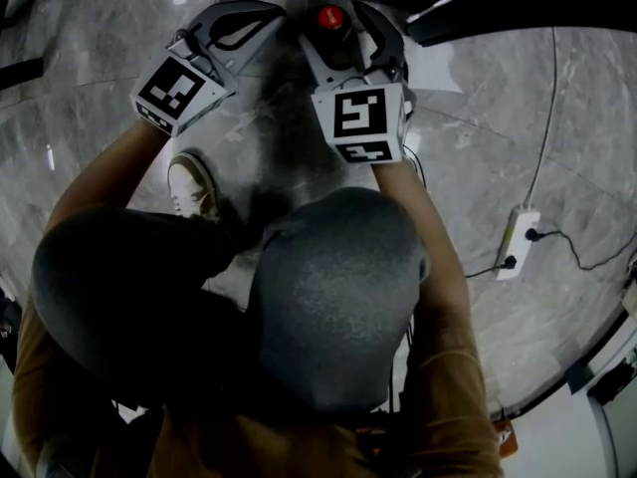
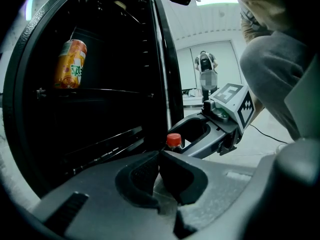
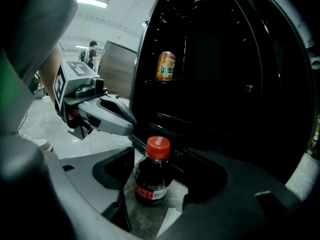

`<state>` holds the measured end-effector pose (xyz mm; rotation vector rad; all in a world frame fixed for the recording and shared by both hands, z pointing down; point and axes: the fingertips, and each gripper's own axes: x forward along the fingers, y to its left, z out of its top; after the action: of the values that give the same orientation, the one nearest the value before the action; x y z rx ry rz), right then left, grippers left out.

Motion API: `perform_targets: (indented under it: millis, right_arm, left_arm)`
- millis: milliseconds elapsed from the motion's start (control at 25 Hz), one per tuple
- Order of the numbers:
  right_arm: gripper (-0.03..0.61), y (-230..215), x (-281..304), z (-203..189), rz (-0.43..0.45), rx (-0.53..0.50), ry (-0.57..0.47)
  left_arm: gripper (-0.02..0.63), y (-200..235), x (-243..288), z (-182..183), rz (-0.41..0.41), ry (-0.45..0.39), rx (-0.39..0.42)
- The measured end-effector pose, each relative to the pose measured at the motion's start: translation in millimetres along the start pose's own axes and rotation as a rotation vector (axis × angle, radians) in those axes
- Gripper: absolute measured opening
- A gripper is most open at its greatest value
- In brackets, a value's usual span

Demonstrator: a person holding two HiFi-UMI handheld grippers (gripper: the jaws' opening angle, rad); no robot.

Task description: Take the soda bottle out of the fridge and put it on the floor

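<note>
Right tool [image 3: 160, 174] gapes around round, red-capped soda bottle [image 3: 150, 180] on marble floor [image 3: 145, 217]

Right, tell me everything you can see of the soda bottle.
The soda bottle is small and made of clear plastic. It holds a dark drink and has a red screw cap and a red and white label band low on its body. It stands upright on the grey marbled floor, just in front of the open fridge, between the parted jaws of the right gripper. Floor shows between it and one jaw.
</note>
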<state>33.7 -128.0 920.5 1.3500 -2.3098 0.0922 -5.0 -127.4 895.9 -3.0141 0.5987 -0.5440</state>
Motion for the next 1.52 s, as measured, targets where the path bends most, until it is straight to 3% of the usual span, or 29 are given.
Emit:
perform_targets:
  millis: [280,400,520,1040,1280,1520]
  right_arm:
    - [0.281,-16.8,-8.5,22.5,-0.047,-0.009,-0.032]
    - [0.265,-16.6,-7.8,31.3,-0.05,-0.014,-0.04]
    - [0.235,-14.4,-7.4,41.8,-0.055,-0.026,-0.057]
    - [0.098,-27.9,-7.1,78.8,-0.096,-0.105,-0.096]
    - [0.021,-34.3,-2.5,85.2,-0.112,-0.108,-0.097]
    - [0.004,-45.9,3.4,90.9,-0.141,-0.086,-0.089]
  left_arm:
    - [0.002,1.4,2.1,17.8,-0.011,-0.027,0.01]
    - [0.002,10.0,1.1,21.9,-0.006,-0.044,-0.034]
    - [0.002,19.7,0.1,26.6,0.003,-0.066,-0.076]
    - [0.002,30.7,-2.6,49.2,0.023,-0.123,-0.071]
    - [0.002,30.7,-0.7,53.6,-0.016,-0.107,-0.06]
    - [0.002,36.8,-2.7,46.7,-0.078,-0.035,-0.031]
